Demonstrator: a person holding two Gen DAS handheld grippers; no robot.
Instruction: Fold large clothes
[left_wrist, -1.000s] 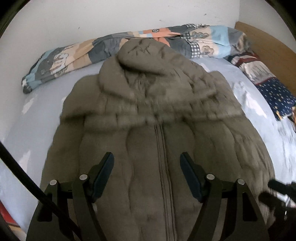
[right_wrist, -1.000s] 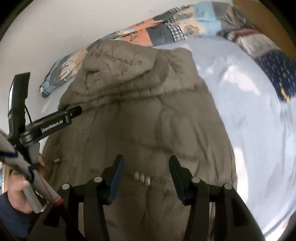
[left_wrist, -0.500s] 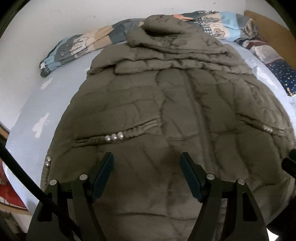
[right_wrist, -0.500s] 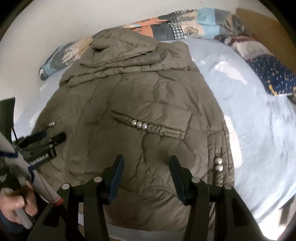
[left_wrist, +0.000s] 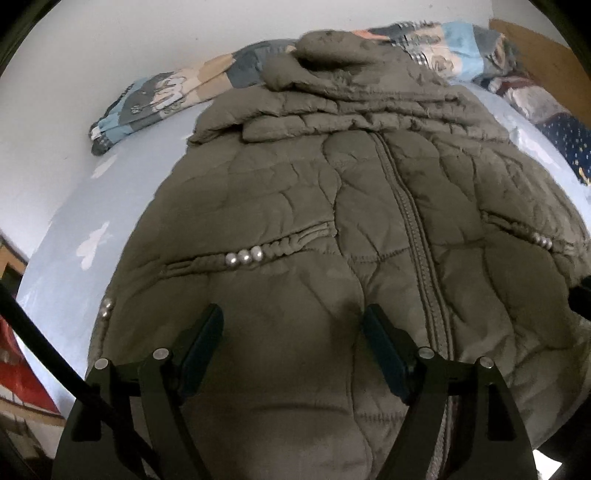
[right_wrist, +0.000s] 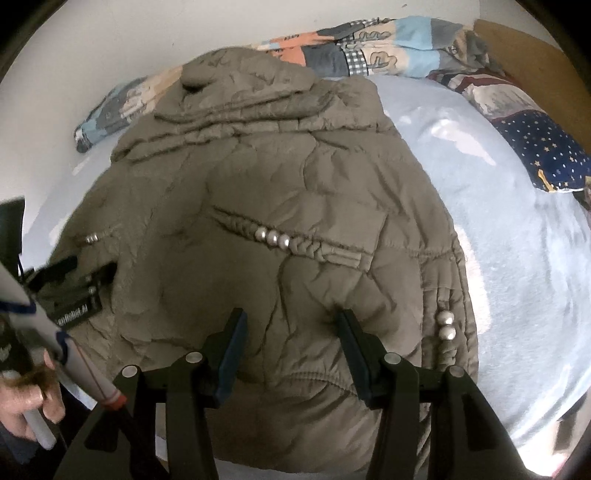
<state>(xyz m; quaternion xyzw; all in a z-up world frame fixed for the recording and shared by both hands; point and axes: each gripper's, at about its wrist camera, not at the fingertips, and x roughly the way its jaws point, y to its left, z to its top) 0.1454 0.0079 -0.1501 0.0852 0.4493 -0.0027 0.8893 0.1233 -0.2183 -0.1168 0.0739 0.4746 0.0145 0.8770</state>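
While the coat (left_wrist: 332, 229) lies flat and zipped on the bed (right_wrist: 517, 258), we have folded nothing.
Our left gripper (left_wrist: 291, 343) is opening over the hem, our right gripper (right_wrist: 291, 343) gapes empty; every fold remains.

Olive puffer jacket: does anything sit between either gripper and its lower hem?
Nothing visible does. The left gripper, jaws opening, and the right gripper, jaws apart, both hang over bare quilted fabric of the jacket spread on the bed sheet. The patterned quilt lies beyond the hood.
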